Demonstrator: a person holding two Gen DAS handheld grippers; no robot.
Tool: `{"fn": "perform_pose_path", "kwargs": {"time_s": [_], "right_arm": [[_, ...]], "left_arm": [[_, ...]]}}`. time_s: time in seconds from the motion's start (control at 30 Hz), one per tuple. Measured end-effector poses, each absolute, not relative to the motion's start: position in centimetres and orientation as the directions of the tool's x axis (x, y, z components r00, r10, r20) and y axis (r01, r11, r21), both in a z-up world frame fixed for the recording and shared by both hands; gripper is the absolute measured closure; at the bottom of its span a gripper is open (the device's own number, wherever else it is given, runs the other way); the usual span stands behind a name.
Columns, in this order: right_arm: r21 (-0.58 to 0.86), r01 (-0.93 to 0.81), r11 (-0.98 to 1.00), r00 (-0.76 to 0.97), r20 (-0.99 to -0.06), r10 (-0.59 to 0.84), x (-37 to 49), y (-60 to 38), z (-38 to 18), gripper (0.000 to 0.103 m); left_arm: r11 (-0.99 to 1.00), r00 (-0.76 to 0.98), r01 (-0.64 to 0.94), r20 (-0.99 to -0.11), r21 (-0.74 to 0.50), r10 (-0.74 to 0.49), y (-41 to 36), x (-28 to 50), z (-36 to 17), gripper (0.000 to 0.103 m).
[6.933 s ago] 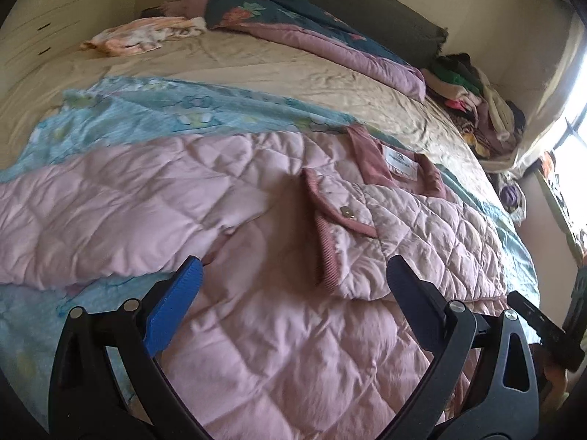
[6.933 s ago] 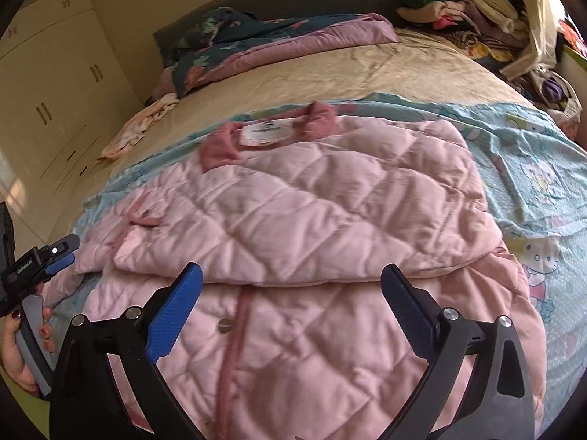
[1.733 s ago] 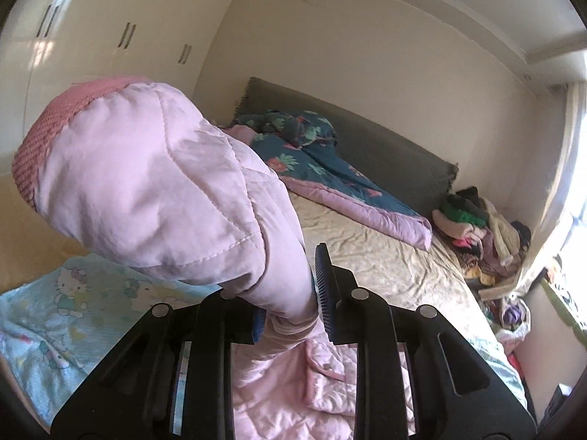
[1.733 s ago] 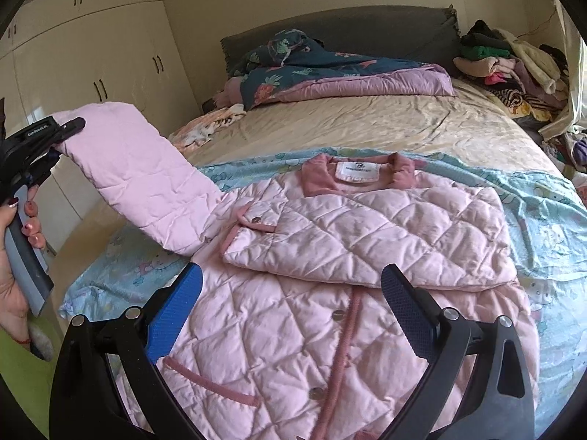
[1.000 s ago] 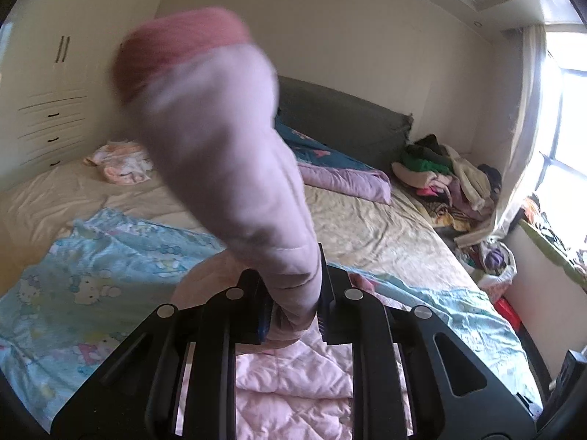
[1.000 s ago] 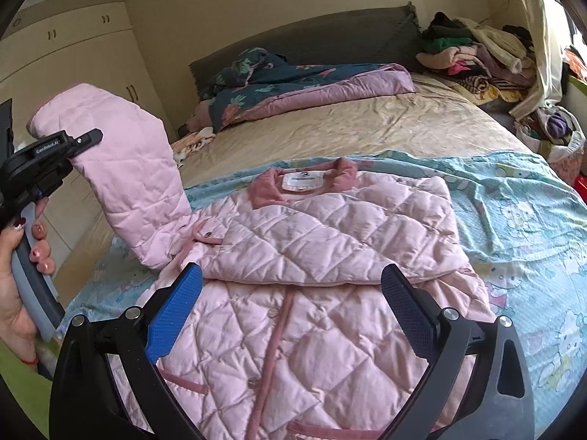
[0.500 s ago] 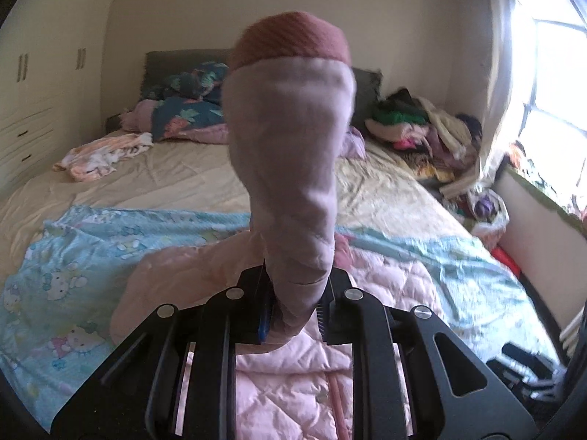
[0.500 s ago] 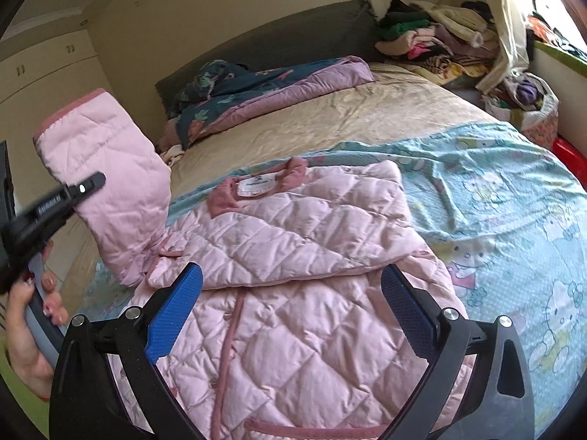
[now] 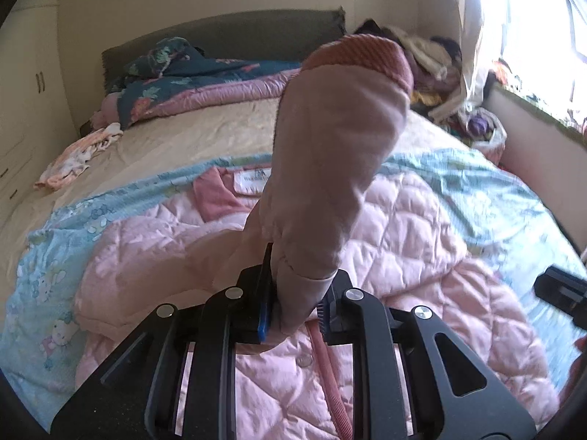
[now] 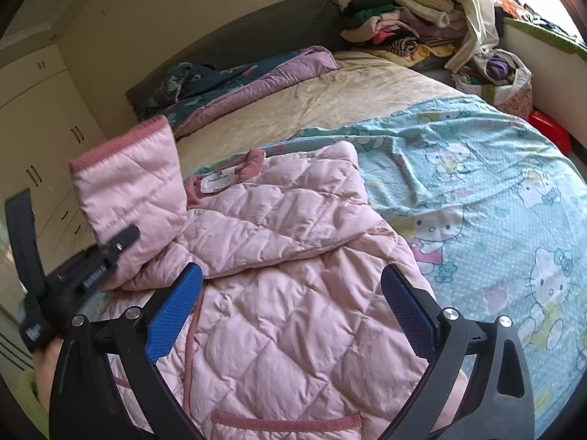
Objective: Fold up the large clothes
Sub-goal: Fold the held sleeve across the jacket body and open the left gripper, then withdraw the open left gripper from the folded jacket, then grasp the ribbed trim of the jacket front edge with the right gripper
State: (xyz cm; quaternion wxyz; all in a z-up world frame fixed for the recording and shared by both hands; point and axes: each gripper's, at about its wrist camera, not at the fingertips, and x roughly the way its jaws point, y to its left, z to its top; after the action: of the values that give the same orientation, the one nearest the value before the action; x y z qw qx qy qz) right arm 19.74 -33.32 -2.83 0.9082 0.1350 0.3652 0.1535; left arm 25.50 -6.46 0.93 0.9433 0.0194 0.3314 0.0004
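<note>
Bed, pale-blue cartoon-print sheet — left gripper pinching pink quilted jacket's sleeve; right gripper spread, empty. Lay sleeve flat across jacket body ahead — avoid bunching.

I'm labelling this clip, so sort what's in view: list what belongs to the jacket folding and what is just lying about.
Part of the job:
- pink quilted jacket, spread on the bed
- its sleeve, clamped in the left gripper
- right gripper, open above the jacket

Lying about:
- Hello Kitty sheet under the jacket
- floral quilt by the headboard
- clothes pile
- small pink-and-white garment
</note>
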Motion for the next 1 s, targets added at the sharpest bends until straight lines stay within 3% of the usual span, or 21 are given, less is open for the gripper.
{"fn": "perform_pose_path", "kwargs": {"time_s": [0.17, 0.2, 0.23, 0.27, 0.33, 0.43, 0.5, 0.73, 1.0], "right_arm": [[0.377, -0.150, 0.914, 0.681, -0.630, 0.372, 19.8, -34.3, -3.5, 0.006], [0.381, -0.145, 0.913, 0.681, -0.631, 0.371, 19.8, -34.5, -3.6, 0.006], [0.384, -0.140, 0.913, 0.682, -0.631, 0.370, 19.8, -34.7, -3.6, 0.006], [0.388, -0.133, 0.912, 0.683, -0.631, 0.368, 19.9, -35.0, -3.6, 0.006], [0.393, -0.120, 0.912, 0.685, -0.632, 0.362, 19.8, -35.3, -3.6, 0.006], [0.401, -0.107, 0.910, 0.686, -0.633, 0.359, 19.8, -35.8, -3.7, 0.006], [0.404, -0.102, 0.909, 0.684, -0.635, 0.359, 19.8, -35.7, -3.8, 0.006], [0.409, -0.130, 0.903, 0.642, -0.659, 0.391, 20.3, -33.2, -4.8, 0.006], [0.442, -0.199, 0.874, 0.544, -0.693, 0.474, 21.2, -27.9, -7.1, 0.006]], "left_arm": [[0.996, 0.754, 0.040, -0.656, 0.077, 0.021, -8.0, 25.7, -0.6, 0.076], [0.995, 0.747, 0.054, -0.665, 0.085, 0.016, -8.3, 25.7, -0.8, 0.066], [0.993, 0.738, 0.067, -0.674, 0.092, 0.012, -8.7, 25.6, -1.1, 0.049], [0.992, 0.732, 0.079, -0.681, 0.097, 0.008, -9.0, 25.5, -1.3, 0.042], [0.987, 0.706, 0.117, -0.709, 0.112, -0.004, -9.7, 25.2, -1.9, 0.037], [0.980, 0.664, 0.159, -0.747, 0.122, -0.015, -10.4, 24.3, -3.0, 0.019], [0.976, 0.641, 0.188, -0.767, 0.106, -0.040, -10.1, 23.4, -3.4, 0.013], [0.986, 0.624, 0.165, -0.772, -0.017, -0.118, -6.4, 21.2, -2.4, 0.009], [0.998, 0.666, -0.003, -0.744, -0.062, -0.044, 1.2, 21.2, -0.4, 0.009]]}}
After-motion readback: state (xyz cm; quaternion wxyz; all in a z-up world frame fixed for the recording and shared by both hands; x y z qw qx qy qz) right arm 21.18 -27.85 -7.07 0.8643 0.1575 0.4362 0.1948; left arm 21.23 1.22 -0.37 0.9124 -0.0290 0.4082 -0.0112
